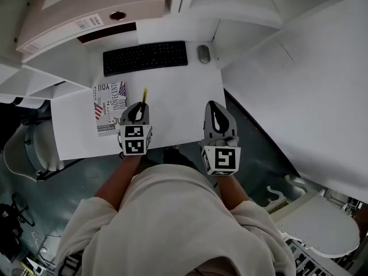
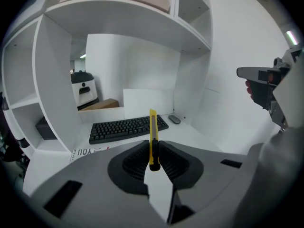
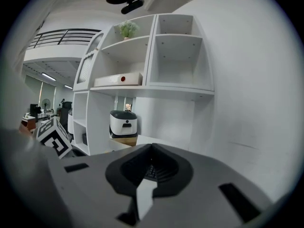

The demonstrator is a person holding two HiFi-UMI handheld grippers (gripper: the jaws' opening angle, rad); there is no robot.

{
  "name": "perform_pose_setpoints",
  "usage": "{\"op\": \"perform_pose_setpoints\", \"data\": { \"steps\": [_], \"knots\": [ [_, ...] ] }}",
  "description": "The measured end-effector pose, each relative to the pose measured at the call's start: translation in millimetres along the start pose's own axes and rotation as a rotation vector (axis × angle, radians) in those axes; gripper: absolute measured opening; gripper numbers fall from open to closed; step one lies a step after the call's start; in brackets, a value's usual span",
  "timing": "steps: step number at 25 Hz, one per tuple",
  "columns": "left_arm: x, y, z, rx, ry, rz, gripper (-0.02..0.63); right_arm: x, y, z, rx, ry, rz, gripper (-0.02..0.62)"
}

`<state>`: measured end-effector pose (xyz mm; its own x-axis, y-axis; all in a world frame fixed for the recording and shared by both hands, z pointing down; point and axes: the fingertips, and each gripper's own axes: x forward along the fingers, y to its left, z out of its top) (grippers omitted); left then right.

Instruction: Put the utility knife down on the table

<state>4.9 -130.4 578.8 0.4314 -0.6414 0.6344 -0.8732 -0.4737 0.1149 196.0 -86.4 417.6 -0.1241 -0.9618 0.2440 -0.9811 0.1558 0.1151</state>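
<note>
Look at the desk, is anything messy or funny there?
Nothing is spilled or broken. The keyboard, mouse and booklet lie flat. Only the yellow utility knife is off the table, pinched in the left gripper.

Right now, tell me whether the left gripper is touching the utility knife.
Touching. In the left gripper view the left gripper clamps the utility knife, jaws pressed on both its sides.
</note>
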Motion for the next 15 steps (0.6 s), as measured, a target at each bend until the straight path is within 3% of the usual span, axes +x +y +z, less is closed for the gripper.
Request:
{"op": "perform_pose_setpoints", "data": {
  "steps": [15],
  "knots": [
    [71.4, 9.2, -65.2, -0.171, 0.209, 0.085, 0.063, 44.0, -22.4, -19.1, -0.018, 0.047, 0.105, 0.003]
  ]
}}
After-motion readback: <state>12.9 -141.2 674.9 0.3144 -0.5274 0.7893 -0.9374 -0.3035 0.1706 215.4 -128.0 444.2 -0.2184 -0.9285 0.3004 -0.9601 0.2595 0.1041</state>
